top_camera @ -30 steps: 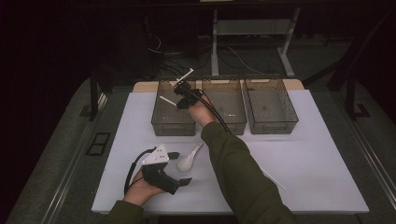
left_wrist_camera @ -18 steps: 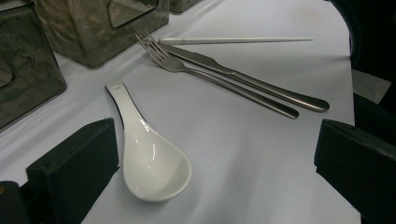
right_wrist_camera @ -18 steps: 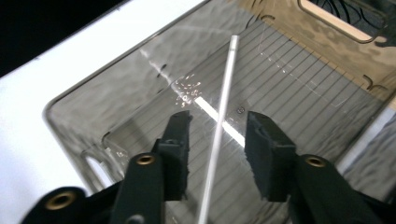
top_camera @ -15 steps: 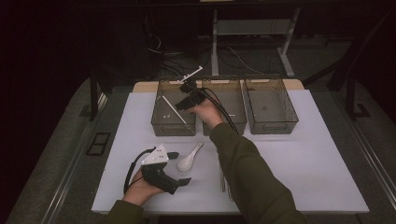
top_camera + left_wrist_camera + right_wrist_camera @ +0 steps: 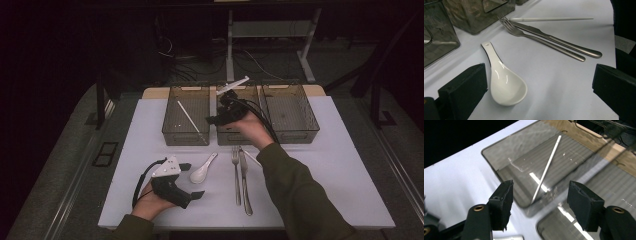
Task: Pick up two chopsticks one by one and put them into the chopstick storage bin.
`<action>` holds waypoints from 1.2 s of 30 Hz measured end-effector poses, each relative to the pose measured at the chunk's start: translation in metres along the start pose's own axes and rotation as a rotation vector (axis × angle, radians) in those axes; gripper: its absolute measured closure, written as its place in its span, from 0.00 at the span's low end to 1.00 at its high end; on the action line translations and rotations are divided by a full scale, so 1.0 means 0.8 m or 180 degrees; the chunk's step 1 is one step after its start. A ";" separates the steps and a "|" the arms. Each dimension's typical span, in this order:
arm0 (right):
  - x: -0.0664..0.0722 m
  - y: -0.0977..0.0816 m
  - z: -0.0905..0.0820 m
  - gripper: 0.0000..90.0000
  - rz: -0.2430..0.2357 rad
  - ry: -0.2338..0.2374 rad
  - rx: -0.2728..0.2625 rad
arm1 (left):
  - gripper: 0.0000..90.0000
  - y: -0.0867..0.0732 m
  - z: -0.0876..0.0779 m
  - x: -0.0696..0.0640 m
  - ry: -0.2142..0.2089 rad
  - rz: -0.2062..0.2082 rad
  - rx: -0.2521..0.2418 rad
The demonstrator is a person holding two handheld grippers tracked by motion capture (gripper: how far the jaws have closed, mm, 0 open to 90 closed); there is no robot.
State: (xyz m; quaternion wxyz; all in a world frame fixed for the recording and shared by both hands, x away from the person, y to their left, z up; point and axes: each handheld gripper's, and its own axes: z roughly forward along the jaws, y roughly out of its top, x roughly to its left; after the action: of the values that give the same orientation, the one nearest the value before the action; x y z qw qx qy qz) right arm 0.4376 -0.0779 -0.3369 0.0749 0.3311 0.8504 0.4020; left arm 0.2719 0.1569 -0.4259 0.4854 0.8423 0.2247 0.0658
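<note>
Right gripper [image 5: 220,116] raised over the middle bin [image 5: 239,137], jaws apart and just been opening, nothing between the pads. Below and beyond the jaws in the right gripper view, a white chopstick [image 5: 546,171] lying loose and slanted across the floor of the left bin [image 5: 499,173], well clear of both pads; same stick seen from above at [image 5: 189,116]. Near end of it resting close to the bin's front corner, though glare on the plastic makes the exact contact hard to judge.

Left gripper [image 5: 192,181] held low near the table's front edge, jaws wide, clamped on nothing. Just ahead of it, between the pads but untouched, a white ceramic spoon [image 5: 504,80], bowl toward the gripper, handle pointing away toward the bins. Farther out, a fork [image 5: 541,40] and a knife [image 5: 559,41] side by side on the white table cover [image 5: 564,85], with a second chopstick [image 5: 551,18] beyond them. Third bin [image 5: 290,112] at the right of the row.
</note>
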 end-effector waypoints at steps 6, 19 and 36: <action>-0.008 -0.028 -0.032 0.40 0.0007 -0.0006 -0.0072 | 0.00 0.000 0.001 0.000 0.0011 -0.0025 -0.0003; -0.017 -0.088 -0.082 0.39 0.0017 -0.0050 -0.0201 | 0.00 -0.001 0.002 0.000 0.0033 -0.0027 0.0001; -0.022 -0.171 -0.133 0.40 0.0099 -0.0095 -0.0233 | 0.00 -0.001 0.002 -0.001 0.0047 -0.0036 0.0012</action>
State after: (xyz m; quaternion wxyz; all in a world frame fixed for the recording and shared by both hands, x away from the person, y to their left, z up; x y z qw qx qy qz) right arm 0.3407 -0.2190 -0.3692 0.0934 0.3473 0.8286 0.4290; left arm 0.2716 0.1560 -0.4275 0.4826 0.8414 0.2332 0.0689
